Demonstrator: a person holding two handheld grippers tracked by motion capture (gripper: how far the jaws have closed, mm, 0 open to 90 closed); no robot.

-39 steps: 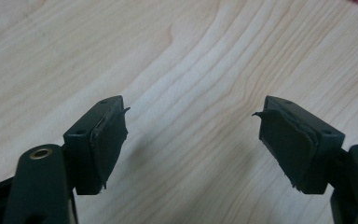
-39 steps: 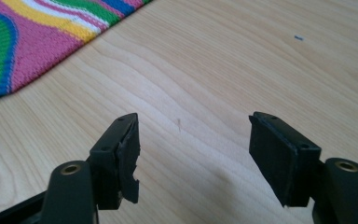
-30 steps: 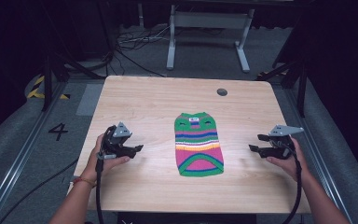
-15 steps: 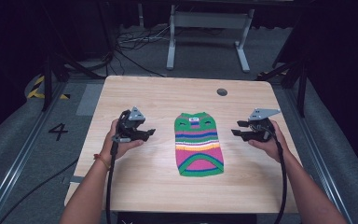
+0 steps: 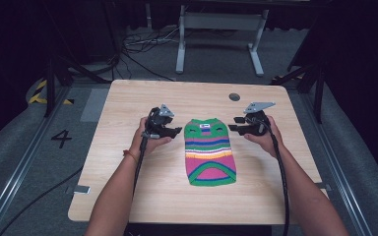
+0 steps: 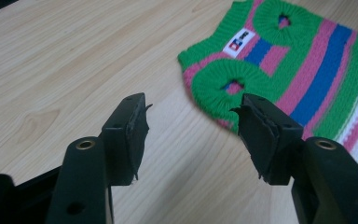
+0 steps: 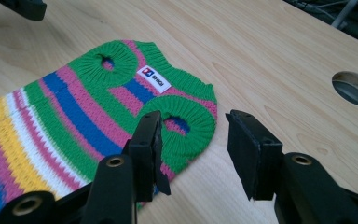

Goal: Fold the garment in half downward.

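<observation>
Flanking the striped sweater (image 5: 209, 151), left gripper (image 5: 177, 131) and right gripper (image 5: 234, 126) have been narrowing their fingers, half-open and empty; next, each likely pinches a shoulder edge.

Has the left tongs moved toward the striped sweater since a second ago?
Yes. The left tongs moved inward and up-table, now beside the sweater's collar end, jaws closing, nothing between.

Overhead plus two close sweater (image 5: 210, 151) views
</observation>
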